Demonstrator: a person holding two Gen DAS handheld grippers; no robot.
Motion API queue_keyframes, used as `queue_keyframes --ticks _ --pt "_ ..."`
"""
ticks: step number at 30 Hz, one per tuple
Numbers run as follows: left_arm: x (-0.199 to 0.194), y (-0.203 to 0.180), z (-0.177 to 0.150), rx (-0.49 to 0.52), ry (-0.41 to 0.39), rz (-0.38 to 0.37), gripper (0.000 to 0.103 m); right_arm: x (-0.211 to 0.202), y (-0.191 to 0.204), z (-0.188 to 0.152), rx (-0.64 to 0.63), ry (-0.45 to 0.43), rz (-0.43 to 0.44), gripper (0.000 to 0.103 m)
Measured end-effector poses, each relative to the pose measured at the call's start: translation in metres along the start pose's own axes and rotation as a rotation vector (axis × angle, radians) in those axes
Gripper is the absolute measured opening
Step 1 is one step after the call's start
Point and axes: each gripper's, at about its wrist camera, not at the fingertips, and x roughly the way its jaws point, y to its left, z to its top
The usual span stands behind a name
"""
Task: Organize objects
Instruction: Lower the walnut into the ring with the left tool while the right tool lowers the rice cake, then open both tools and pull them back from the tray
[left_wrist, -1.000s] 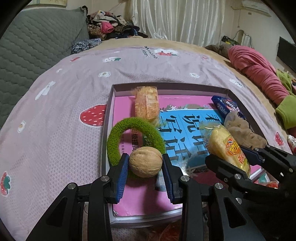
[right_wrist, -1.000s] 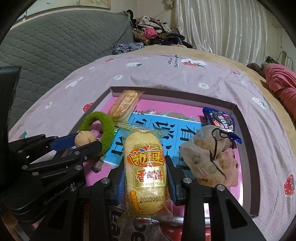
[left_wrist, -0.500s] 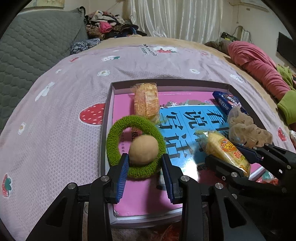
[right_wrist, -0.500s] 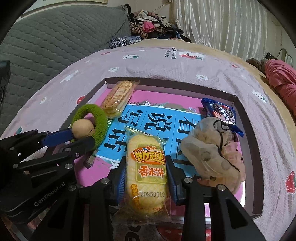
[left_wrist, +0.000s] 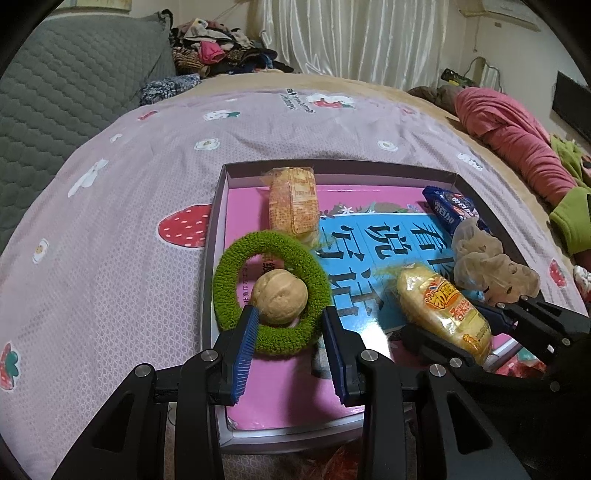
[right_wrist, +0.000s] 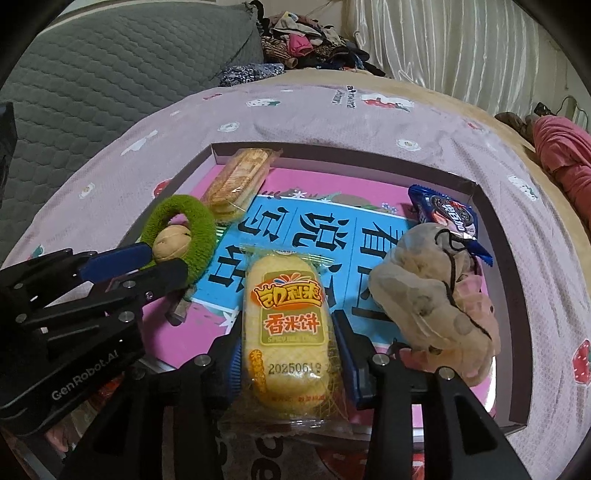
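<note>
Tray (left_wrist: 218, 206): shallow cardboard box on the bedspread (left_wrist: 110, 221), pink floor with a blue printed panel, low grey walls that keep the loose things together.
Walnut (left_wrist: 279, 296): round, tan, wrinkled shell, lying in the hole of the ring at the tray's near-left; the ring would stop it rolling.
Ring (left_wrist: 236, 269): fuzzy green loop, soft and thick, flat on the tray floor by the left wall.
Left gripper (left_wrist: 290, 339): blue ribbed pads apart, just short of the walnut, clamped on nothing; it looks like a drop just made.
Rice cake (right_wrist: 290, 325): long yellow puffed bar in a crinkly clear wrapper, at the tray's near edge, its tail over the front wall.
Right gripper (right_wrist: 288, 354): jaws opening, the rice cake between them; a gap shows at the right pad, so it seems to be letting go.
Wafer pack (right_wrist: 238, 181): flat, ridged, golden, in the tray's far-left corner.
Cookie pack (right_wrist: 448, 214): glossy blue foil, far-right corner.
Cloth bundle (right_wrist: 432, 291): limp beige fabric with a black cord, heaped against the tray's right side.
Progress: my read, nearly everything is boxed.
</note>
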Motion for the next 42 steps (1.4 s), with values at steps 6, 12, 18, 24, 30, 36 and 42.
queue_keyframes --ticks 6,12,18,24,30,36,42 --pt "-0.002 0.000 0.000 -0.002 -0.002 -0.002 0.037 -0.004 0.000 0.001 0.002 -0.006 0.005 0.050" --pt "-0.006 0.001 0.000 -0.005 -0.006 0.003 0.048 -0.016 0.000 0.002 0.001 -0.026 -0.001 0.056" --pt "-0.015 0.005 0.003 -0.015 -0.023 0.005 0.060 -0.025 -0.004 0.004 0.012 -0.048 -0.004 0.062" --pt "-0.023 0.008 0.005 -0.016 -0.034 0.022 0.069 -0.032 -0.003 0.006 0.005 -0.054 -0.025 0.069" --pt "-0.030 0.010 0.006 -0.029 -0.041 0.009 0.077 -0.038 -0.006 0.006 0.002 -0.061 -0.062 0.075" --pt "-0.039 0.012 0.008 -0.043 -0.054 0.001 0.083 -0.045 -0.009 0.006 0.011 -0.079 -0.076 0.085" --pt "-0.050 0.015 0.011 -0.054 -0.067 0.014 0.085 -0.057 -0.016 0.009 0.053 -0.121 -0.083 0.094"
